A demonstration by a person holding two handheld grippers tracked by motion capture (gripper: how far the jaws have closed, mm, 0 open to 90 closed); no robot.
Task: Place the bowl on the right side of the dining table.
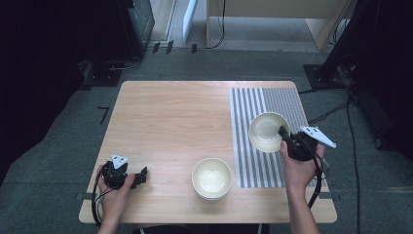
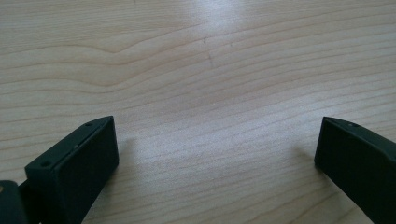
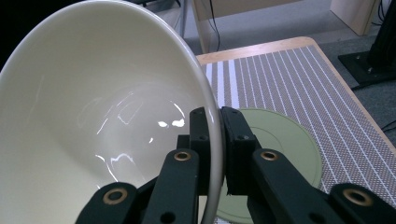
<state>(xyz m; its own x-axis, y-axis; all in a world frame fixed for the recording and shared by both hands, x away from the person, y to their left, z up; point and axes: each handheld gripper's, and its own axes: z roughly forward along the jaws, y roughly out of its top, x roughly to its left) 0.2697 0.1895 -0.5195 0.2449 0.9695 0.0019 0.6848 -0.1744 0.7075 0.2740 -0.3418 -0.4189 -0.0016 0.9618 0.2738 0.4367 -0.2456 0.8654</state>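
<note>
Seen from the high view, the right claw grips the near-right rim of a cream bowl, which hangs tilted over a striped mat on the right side of the wooden table. The right hand sits behind the claw, close to the table's right edge. To the claw's left, off the mat, a stack of bowls of the same cream colour stands near the front edge. Far across on the left, the left claw rests low by the front-left corner in the left hand, with broad bare wood ahead of it and between it and the stack.

From the left gripper view, the left claw is released, its two black jaws spread wide with plain wood grain between and beyond them.

From the right gripper view, the right claw is clenched on the bowl's thin rim, one jaw inside and one outside. The glossy, smooth inside rises to the claw's left. Below and just right of the jaws a pale green plate lies flat on the mat, whose far and right edges run near the table's edge, with floor beyond.
</note>
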